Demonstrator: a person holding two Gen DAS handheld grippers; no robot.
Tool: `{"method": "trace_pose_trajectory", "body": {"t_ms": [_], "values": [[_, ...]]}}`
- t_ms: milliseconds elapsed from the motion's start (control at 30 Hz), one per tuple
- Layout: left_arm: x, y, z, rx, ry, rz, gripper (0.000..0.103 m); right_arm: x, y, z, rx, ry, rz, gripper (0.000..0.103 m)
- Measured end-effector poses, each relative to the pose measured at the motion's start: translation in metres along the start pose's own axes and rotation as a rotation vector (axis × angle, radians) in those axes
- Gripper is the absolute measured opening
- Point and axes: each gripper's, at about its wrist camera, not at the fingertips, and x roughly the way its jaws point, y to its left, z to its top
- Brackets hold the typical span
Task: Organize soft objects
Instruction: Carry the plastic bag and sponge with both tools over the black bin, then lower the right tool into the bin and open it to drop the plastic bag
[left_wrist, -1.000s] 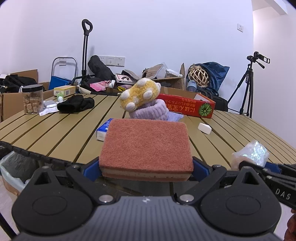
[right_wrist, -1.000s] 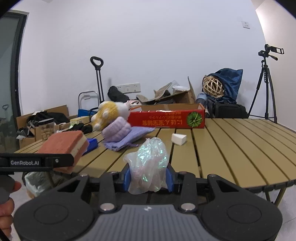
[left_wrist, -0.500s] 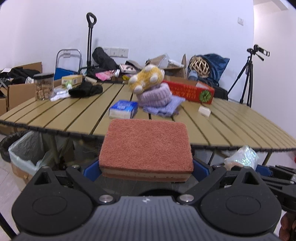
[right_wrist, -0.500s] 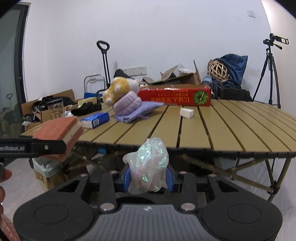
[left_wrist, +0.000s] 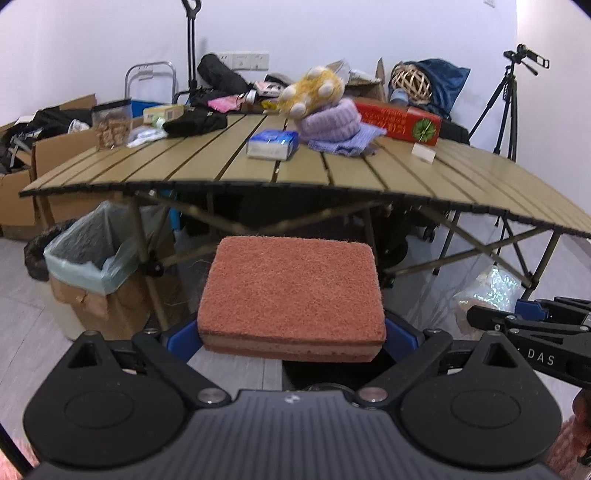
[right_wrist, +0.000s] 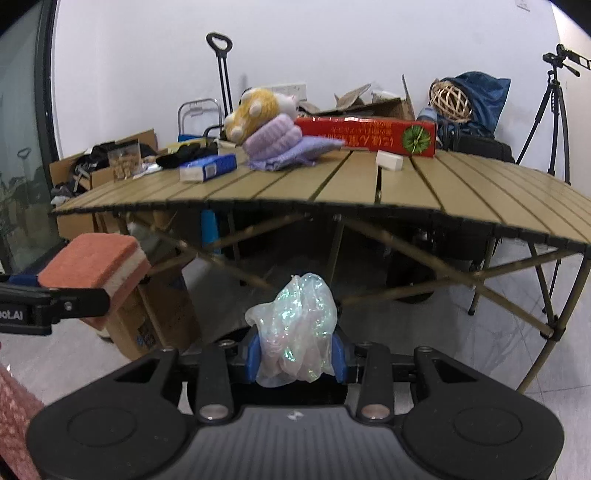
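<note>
Left wrist view: the left gripper (left_wrist: 291, 334) pinches a scouring sponge (left_wrist: 291, 299) by its sides; the sponge hides most of both blue pads. Right of it, the right gripper (right_wrist: 296, 354) squeezes a crumpled iridescent plastic bag (right_wrist: 295, 328), its pad faces covered; beyond both, above, the slatted table (left_wrist: 424, 184) bears blurred plush toy (left_wrist: 314, 92) on a lilac knit bundle (left_wrist: 332, 122).

We see the slatted table (left_wrist: 461, 177) ahead, with the plush toy (left_wrist: 314, 90) on the knitted hat (left_wrist: 332, 120) toward its back. The tissue pack (left_wrist: 272, 144) lies left of the hat, the long box (left_wrist: 400, 120) behind it, and a lined bin (left_wrist: 92, 258) stands under the table's left end.
</note>
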Motion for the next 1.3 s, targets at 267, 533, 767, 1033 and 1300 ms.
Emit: {"method": "trace_pose_trajectory", "body": {"t_ms": [267, 533, 767, 1033, 1300], "values": [[0.002, 0.017, -0.017, -0.018, 0.065, 0.061, 0.098, 0.008, 0.006, -0.015, -0.021, 0.067, 0.004, 0.036], [0.024, 0.028, -0.029, -0.04, 0.171, 0.089, 0.098, 0.03, 0.012, -0.027, -0.029, 0.171, 0.005, 0.036], [0.042, 0.028, -0.033, -0.039, 0.224, 0.102, 0.098, 0.055, 0.011, -0.044, -0.002, 0.301, 0.0, 0.036], [0.068, 0.023, -0.034, -0.033, 0.292, 0.117, 0.098, 0.081, 0.011, -0.05, 0.009, 0.361, 0.009, 0.036], [0.094, 0.023, -0.029, -0.046, 0.327, 0.128, 0.098, 0.111, 0.015, -0.045, -0.02, 0.367, 0.022, 0.036]]}}
